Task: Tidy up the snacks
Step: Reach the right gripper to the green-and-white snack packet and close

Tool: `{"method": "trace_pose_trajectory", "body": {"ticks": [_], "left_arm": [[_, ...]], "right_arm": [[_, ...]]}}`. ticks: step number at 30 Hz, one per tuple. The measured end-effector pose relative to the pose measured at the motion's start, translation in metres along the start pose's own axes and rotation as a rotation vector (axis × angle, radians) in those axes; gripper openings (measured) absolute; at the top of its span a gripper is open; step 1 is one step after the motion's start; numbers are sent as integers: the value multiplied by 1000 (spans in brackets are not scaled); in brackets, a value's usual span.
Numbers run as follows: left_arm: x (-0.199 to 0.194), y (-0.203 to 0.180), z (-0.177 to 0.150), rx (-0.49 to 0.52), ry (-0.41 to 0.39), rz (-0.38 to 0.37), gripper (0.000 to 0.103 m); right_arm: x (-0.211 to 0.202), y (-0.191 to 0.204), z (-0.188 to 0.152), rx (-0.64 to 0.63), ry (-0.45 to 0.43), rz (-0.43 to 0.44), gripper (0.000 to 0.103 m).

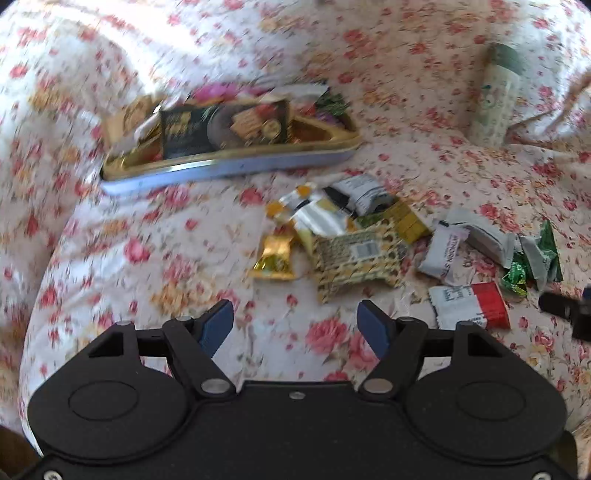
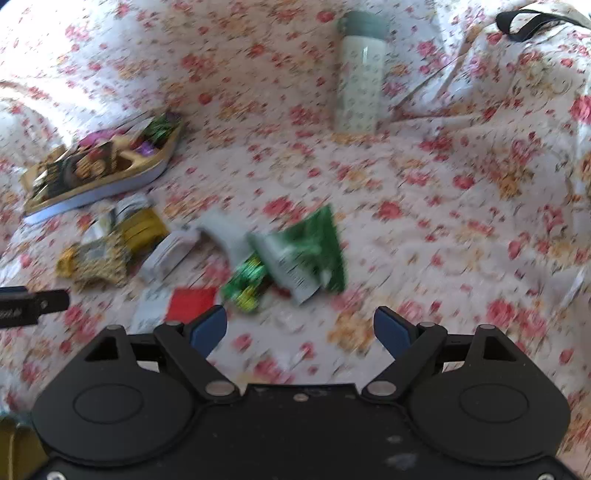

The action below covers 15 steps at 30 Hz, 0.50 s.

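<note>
Loose snack packets lie in a heap on a flowered bedsheet (image 1: 147,258). In the left wrist view my left gripper (image 1: 295,325) hangs open and empty just short of a yellow patterned packet (image 1: 356,260), with a gold wrapper (image 1: 275,258) to its left and a white-and-red packet (image 1: 471,306) to its right. A gold tray (image 1: 229,162) farther back holds a dark box and several sweets. In the right wrist view my right gripper (image 2: 301,328) is open and empty above the sheet, near a green packet (image 2: 314,247), a shiny green wrapper (image 2: 247,282) and the red packet (image 2: 192,301).
A pale patterned tumbler (image 2: 360,74) with a green lid lies at the back, also as the tumbler (image 1: 498,96) in the left view. A black strap (image 2: 532,22) sits at the far right corner. The other gripper's black tip (image 2: 33,304) shows at the left edge.
</note>
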State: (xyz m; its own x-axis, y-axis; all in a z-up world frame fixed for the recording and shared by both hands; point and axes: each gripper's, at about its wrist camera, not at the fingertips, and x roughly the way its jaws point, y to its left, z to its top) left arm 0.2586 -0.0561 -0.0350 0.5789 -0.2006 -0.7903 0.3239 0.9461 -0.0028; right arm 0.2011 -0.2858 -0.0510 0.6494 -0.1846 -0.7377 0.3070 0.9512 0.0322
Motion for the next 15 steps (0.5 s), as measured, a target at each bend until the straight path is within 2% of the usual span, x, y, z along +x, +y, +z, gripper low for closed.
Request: {"method": "trace_pose_trajectory", "body": {"ticks": [5, 10, 13, 15], "left_arm": [[2, -8, 7, 49, -16, -23, 74], [2, -13, 8, 104, -33, -38, 74], [2, -16, 9, 148, -47, -38, 74], [3, -18, 10, 170, -55, -42, 74]], "right_arm": [[21, -8, 13, -41, -40, -15, 90], [38, -15, 17, -27, -36, 33, 86], [41, -18, 18, -20, -50, 59, 77], [44, -17, 16, -33, -49, 56, 61]]}}
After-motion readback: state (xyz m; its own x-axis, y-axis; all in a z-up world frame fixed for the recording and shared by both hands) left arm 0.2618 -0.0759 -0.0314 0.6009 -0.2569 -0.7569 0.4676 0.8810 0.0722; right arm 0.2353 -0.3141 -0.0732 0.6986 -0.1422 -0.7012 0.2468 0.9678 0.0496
